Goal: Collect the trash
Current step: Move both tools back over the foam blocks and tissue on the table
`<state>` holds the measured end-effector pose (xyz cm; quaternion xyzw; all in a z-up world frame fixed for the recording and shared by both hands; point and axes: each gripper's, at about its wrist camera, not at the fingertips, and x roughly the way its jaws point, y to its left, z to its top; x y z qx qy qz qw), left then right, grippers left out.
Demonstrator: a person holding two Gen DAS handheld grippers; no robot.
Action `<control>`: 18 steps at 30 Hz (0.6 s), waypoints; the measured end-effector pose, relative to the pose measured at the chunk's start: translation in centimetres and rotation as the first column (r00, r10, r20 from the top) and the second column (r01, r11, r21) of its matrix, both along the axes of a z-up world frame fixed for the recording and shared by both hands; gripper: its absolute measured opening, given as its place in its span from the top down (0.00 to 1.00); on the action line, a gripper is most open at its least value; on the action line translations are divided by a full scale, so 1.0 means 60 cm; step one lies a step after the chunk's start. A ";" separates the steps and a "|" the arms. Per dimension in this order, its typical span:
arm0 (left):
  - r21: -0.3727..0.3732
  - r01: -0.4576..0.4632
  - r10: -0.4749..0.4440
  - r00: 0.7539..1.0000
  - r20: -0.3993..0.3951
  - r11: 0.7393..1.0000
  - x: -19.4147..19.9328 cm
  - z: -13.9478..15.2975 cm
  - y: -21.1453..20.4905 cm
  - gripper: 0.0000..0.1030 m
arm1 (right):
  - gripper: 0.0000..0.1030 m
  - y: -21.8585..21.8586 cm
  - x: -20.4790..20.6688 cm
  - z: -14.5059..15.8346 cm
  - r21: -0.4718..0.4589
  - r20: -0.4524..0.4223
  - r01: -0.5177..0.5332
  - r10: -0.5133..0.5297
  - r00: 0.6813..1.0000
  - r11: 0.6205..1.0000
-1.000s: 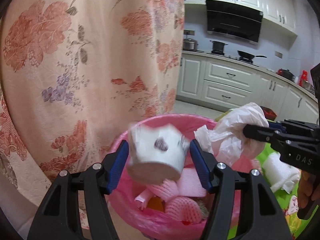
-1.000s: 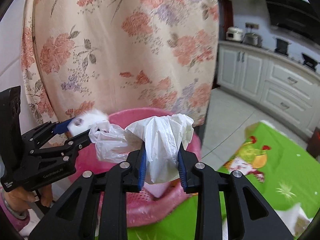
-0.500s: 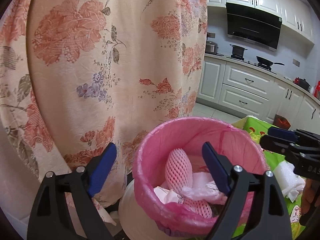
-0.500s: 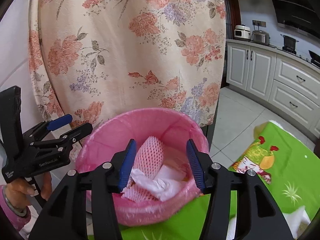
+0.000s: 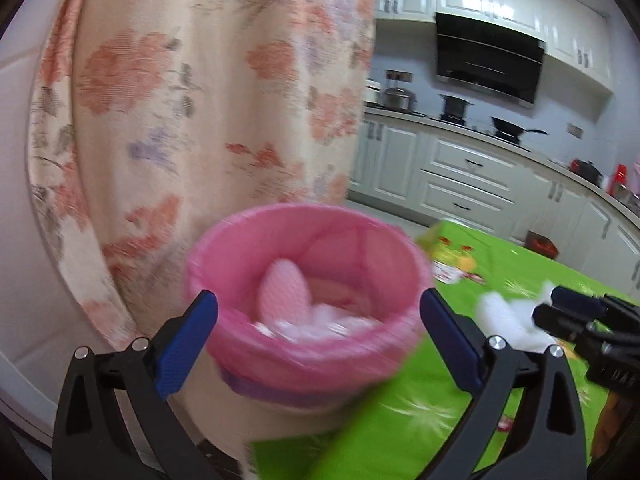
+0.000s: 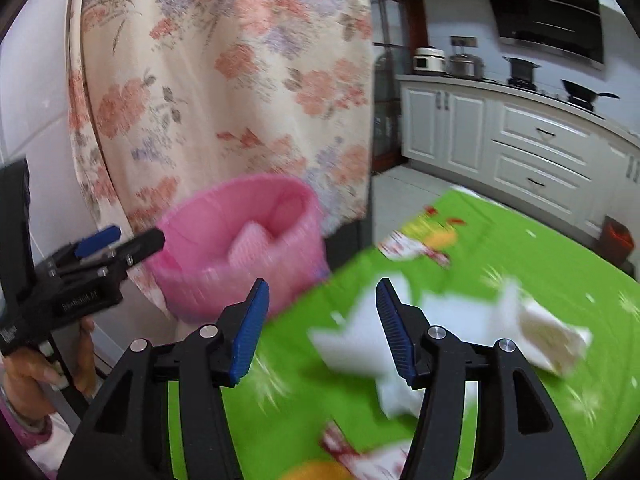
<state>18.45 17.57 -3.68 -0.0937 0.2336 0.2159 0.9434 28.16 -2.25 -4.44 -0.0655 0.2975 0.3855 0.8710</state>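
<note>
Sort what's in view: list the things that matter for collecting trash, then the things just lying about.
Job:
- pink-lined bin, trash inside
- crumpled white paper on the green tablecloth
- another white wad

Just there:
- floral curtain
- wok
- pots

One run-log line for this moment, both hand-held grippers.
left hand-held gripper: opening, empty | right hand-held gripper: opening, empty | pink-lined bin: holds trash | white tissues: on green tablecloth

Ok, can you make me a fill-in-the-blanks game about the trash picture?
1. The bag lining the trash bin is ____.
2. The cloth on the table is bright ____.
3. The white crumpled paper lies on the ____.
4. Between the right tongs there is ____ held.

Missing words: pink; green; table; nothing
</note>
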 end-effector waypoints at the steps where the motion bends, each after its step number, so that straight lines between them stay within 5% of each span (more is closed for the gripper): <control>1: 0.006 0.010 -0.010 1.000 -0.005 1.000 0.005 -0.004 -0.016 0.05 | 0.47 -0.010 -0.003 -0.005 -0.008 0.000 0.010 -0.010 1.000 1.000; 9: 0.001 0.172 -0.171 0.984 -0.049 0.985 0.061 -0.037 -0.140 0.05 | 0.47 -0.154 -0.021 -0.064 -0.063 -0.030 0.188 -0.190 0.981 0.980; 18: 0.022 0.297 -0.292 0.948 -0.125 0.955 0.111 -0.072 -0.227 0.05 | 0.47 -0.232 -0.016 -0.094 -0.071 -0.061 0.296 -0.300 0.952 0.953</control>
